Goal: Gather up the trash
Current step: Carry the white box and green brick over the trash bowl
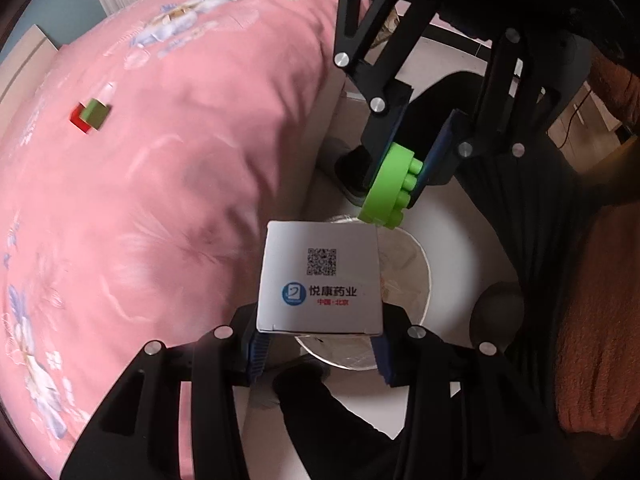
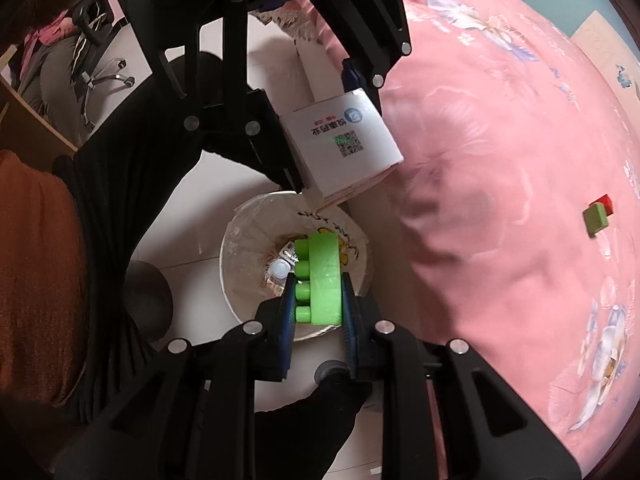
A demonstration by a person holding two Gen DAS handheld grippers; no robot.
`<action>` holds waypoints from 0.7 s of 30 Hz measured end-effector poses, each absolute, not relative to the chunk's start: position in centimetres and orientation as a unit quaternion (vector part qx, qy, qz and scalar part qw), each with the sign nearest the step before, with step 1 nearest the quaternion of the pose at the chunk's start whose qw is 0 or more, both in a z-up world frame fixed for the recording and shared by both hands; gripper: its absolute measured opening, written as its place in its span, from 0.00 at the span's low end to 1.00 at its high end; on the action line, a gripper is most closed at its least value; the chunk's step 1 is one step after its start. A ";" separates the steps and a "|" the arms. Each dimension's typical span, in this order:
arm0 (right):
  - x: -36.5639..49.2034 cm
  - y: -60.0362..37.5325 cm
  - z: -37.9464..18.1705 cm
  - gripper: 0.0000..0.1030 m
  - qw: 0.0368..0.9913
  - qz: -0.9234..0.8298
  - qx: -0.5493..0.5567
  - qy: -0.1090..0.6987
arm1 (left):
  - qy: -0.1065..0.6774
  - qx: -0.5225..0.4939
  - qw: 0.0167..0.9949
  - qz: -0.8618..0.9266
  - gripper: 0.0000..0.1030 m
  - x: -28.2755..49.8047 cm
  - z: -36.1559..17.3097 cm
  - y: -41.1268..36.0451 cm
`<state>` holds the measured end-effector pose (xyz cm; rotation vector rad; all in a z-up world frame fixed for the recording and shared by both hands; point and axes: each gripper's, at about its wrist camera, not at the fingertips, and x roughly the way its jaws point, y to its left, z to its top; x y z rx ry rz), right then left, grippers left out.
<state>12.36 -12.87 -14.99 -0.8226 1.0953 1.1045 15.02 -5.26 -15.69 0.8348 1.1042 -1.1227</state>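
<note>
My left gripper (image 1: 318, 354) is shut on a white medicine box (image 1: 319, 278) with a QR code and holds it above the near rim of a white trash bin (image 1: 416, 280) on the floor. The box also shows in the right wrist view (image 2: 344, 148). My right gripper (image 2: 318, 322) is shut on a green toy brick (image 2: 322, 280) and holds it over the bin's mouth (image 2: 248, 252); the brick also shows in the left wrist view (image 1: 394, 184). Scraps lie in the bin's bottom.
A bed with a pink flowered quilt (image 1: 160, 184) stands beside the bin. A green block (image 1: 95, 113) and a red block (image 1: 78, 118) lie on it. The person's dark-clothed legs (image 2: 116, 184) stand by the bin. An office chair (image 2: 100, 40) stands behind.
</note>
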 end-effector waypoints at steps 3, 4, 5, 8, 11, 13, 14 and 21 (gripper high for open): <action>11.9 -12.5 -16.2 0.21 0.631 0.487 -0.362 0.483 | 0.490 0.358 0.623 -0.493 0.44 14.7 -17.0 -5.3; 11.8 -12.5 -16.5 0.21 0.629 0.488 -0.361 0.485 | 0.493 0.356 0.621 -0.495 0.44 14.7 -17.4 -5.3; 11.6 -12.4 -17.0 0.21 0.627 0.491 -0.360 0.486 | 0.495 0.353 0.619 -0.497 0.44 14.4 -17.9 -5.2; 11.2 -12.0 -18.1 0.21 0.621 0.494 -0.360 0.491 | 0.504 0.352 0.611 -0.498 0.44 14.1 -19.2 -5.1; 10.9 -11.5 -19.3 0.21 0.615 0.496 -0.360 0.496 | 0.511 0.348 0.606 -0.500 0.44 13.8 -20.2 -5.1; 10.9 -11.3 -19.9 0.21 0.612 0.499 -0.357 0.499 | 0.515 0.347 0.602 -0.501 0.44 13.7 -20.9 -5.1; 11.0 -11.2 -20.3 0.21 0.610 0.500 -0.357 0.502 | 0.518 0.347 0.600 -0.501 0.44 13.6 -21.4 -5.1; 11.3 -10.8 -22.0 0.21 0.603 0.503 -0.348 0.513 | 0.531 0.337 0.592 -0.503 0.44 13.7 -23.1 -5.0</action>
